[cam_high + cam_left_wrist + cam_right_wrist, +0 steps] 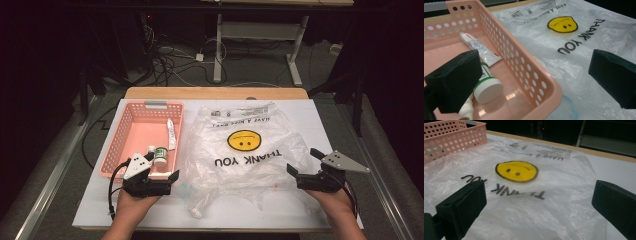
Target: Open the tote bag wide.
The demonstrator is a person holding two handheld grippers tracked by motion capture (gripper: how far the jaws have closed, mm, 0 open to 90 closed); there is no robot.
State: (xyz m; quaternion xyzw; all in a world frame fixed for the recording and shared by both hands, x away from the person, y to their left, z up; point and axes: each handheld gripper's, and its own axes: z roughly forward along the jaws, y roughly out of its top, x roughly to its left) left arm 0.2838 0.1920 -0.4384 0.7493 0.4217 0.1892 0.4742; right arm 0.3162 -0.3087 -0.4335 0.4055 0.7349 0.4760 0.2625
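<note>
Both claws — left claw point(159, 181), right claw point(306, 167) — gape wide, holding nothing. The plastic bag point(245, 155) looks slippery — a shallow pinch could slide off it, or the left claw could bump the pink basket point(134, 131)

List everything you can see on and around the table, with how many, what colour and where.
basket: one, pink, perforated, left part of table
tube: one, white, inside basket along its right wall
small bottle: one, white cap, green-banded label, lying in basket's near corner
plastic bag: one, clear, yellow smiley and THANK YOU print, flat at table centre
table: one, white top, wooden far edge
cables: several, dark and white, on floor behind table
left hand-held gripper: black, open, over basket's near edge
right hand-held gripper: black, open, at bag's right edge
</note>
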